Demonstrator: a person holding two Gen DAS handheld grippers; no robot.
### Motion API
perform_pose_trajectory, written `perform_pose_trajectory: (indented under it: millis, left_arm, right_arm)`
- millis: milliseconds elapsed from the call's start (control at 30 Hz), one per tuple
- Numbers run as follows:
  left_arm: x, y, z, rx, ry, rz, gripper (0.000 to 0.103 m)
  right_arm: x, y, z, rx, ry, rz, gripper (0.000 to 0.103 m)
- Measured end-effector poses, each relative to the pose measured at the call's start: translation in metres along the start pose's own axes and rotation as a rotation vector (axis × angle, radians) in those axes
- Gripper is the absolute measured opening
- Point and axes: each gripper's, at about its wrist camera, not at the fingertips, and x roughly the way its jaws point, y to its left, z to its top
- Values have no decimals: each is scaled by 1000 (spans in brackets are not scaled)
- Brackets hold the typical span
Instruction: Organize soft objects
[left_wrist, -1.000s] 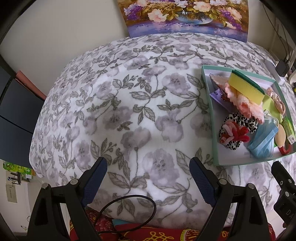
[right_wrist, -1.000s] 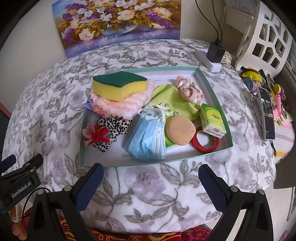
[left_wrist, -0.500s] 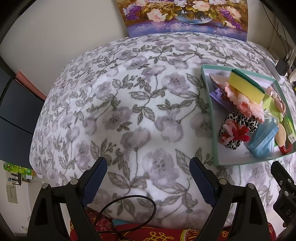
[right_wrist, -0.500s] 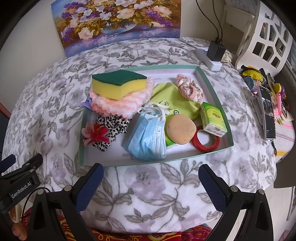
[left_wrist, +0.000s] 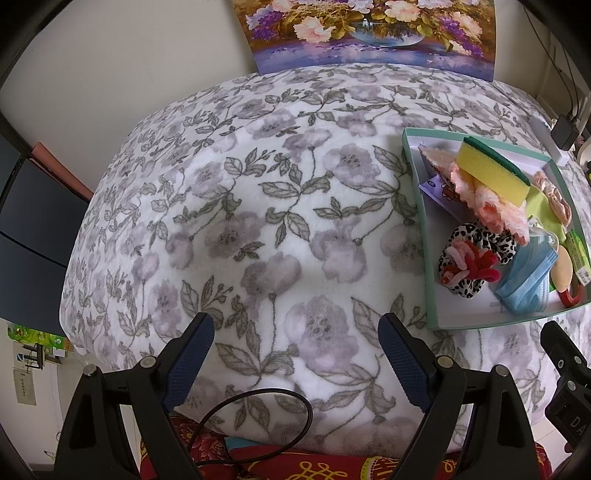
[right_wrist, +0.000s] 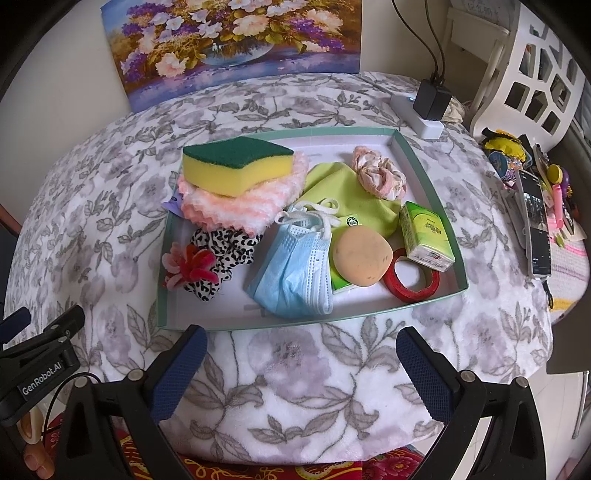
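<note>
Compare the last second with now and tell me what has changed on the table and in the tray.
Nothing visibly changed. Both the left gripper and the right gripper hang open and empty over the floral blanket, as before. In the tray, the sponge, the blue mask and the leopard scrunchie lie where they were.

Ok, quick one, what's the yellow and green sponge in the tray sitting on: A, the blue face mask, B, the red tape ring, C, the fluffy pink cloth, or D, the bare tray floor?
C: in the right wrist view the sponge rests on top of the fluffy pink cloth, whose scalloped edge sticks out beneath it, at the far left of the tray.
</note>
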Motion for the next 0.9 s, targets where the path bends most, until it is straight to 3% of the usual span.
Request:
perform_pose_trajectory:
  millis: [900]
  left_arm:
    - [1, 2, -1, 6, -2, -5, 91]
  right_arm:
    - [1, -3, 2, 9, 6, 3, 103]
